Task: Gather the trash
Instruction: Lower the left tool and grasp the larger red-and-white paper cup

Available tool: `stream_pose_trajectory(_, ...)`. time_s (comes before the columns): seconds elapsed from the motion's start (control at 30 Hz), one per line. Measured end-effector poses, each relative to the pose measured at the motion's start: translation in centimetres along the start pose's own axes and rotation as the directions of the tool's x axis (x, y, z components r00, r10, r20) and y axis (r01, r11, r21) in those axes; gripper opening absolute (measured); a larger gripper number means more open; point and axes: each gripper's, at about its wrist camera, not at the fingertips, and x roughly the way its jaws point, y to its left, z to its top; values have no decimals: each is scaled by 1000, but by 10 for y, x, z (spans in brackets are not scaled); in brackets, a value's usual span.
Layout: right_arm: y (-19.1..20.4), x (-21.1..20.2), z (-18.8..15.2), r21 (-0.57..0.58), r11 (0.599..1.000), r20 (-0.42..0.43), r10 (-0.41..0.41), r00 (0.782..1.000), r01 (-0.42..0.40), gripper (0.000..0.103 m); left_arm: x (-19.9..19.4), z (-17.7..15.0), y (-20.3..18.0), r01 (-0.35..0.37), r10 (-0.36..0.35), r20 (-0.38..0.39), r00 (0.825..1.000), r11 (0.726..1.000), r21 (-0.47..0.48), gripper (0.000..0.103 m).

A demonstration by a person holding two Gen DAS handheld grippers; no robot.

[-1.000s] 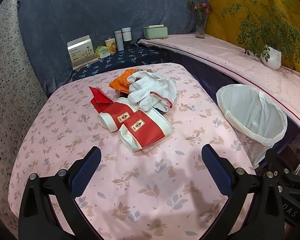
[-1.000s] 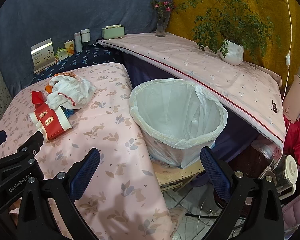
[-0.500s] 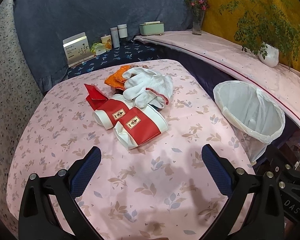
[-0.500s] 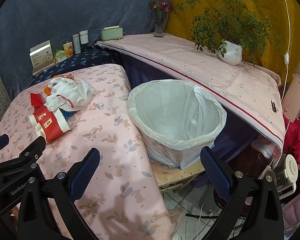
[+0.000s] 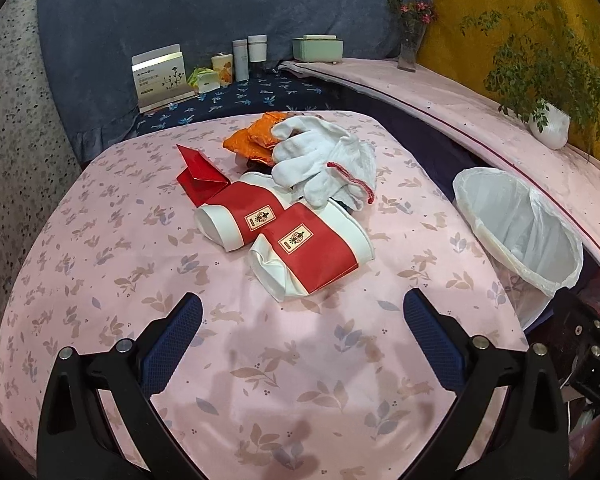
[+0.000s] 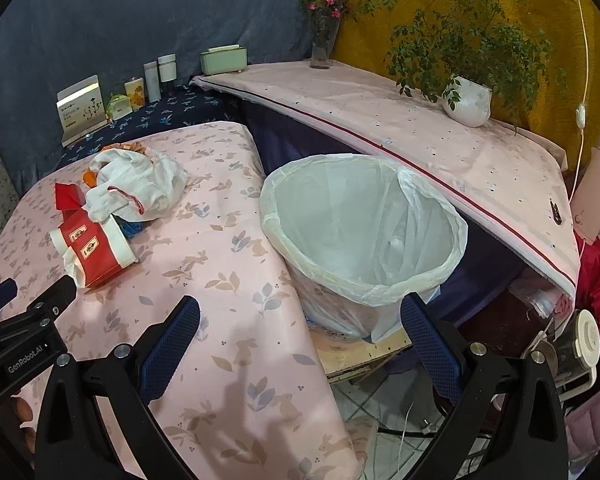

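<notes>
Left wrist view faces the table (image 5: 112, 280) closely; right faces the bin (image 6: 364, 240); both share both.

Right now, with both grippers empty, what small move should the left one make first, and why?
Probably ease the left gripper forward and down onto the nearest red-and-white paper sleeve. Its jaws stand open and empty, and that sleeve lies loose on the pink floral tablecloth straight ahead, nearer than the white cotton gloves. The white-lined trash bin sits open to the right.

"GenRobot.AI" stands in white on the black body of the left gripper (image 6: 24, 354). "DAS" shows on the right gripper (image 5: 598, 382) body. The red sleeves' (image 5: 296, 240) labels are unreadable.
</notes>
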Motion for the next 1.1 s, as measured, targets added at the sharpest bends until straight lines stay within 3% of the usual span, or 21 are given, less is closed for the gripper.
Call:
stream_pose_trajectory(0.3, 20, 18, 15, -15, 1000, 3, 18, 1000, -18, 96, 21, 5, 19, 0, 0, -30, 1000, 1000, -14, 96)
stream_pose_trajectory(0.67, 55, 50, 39, -38, 996, -15, 82, 997, -82, 96, 52, 36, 62, -46, 42, -50, 998, 996, -76, 96)
stream_pose_trajectory(1.1, 91, 70, 51, -37, 988, -49, 147, 988, -148, 96, 110, 55, 91, 65, -79, -119, 990, 991, -117, 96)
